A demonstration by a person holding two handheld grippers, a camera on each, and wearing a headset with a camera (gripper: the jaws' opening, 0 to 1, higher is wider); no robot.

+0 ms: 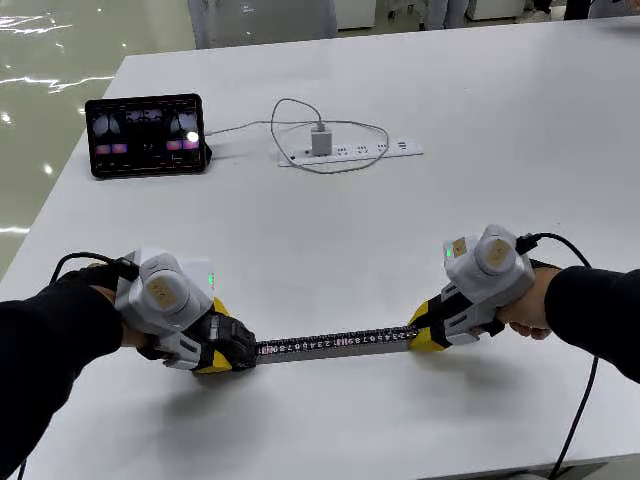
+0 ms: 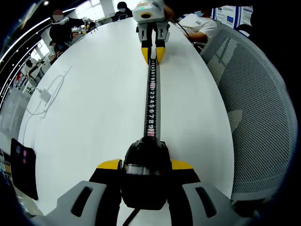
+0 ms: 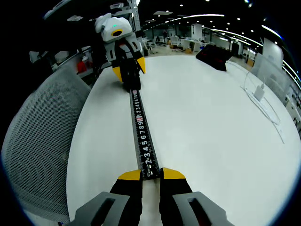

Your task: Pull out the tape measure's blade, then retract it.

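A glossy pale floor (image 1: 60, 60) borders the large white table (image 1: 450, 130) at which you work. A grey mesh chair (image 2: 263, 108) stands just beside the table's near edge, behind the line of the tape.

At the far side of the table, well apart from your grippers, lie a black tablet (image 1: 147, 135) with its screen lit, a white power strip (image 1: 350, 152), a looped white cable (image 1: 300, 108) running from tablet to strip, and a small white charger (image 1: 321, 140) plugged into the strip.

Your left gripper (image 1: 232, 352) sits low at the near left of the table. Its jaws are closed around the black tape measure case (image 2: 146, 172), which fills the gap between the yellow-tipped fingers (image 2: 109, 165).

Your right gripper (image 1: 425, 335) sits at the near right, its jaws pinched nearly together on the free end of the blade (image 1: 335, 343).

The blade is drawn out of the case and runs straight between the two grippers, just over the tabletop, numbered face up. A black lead (image 1: 580, 400) trails from the right gripper over the table's near edge.
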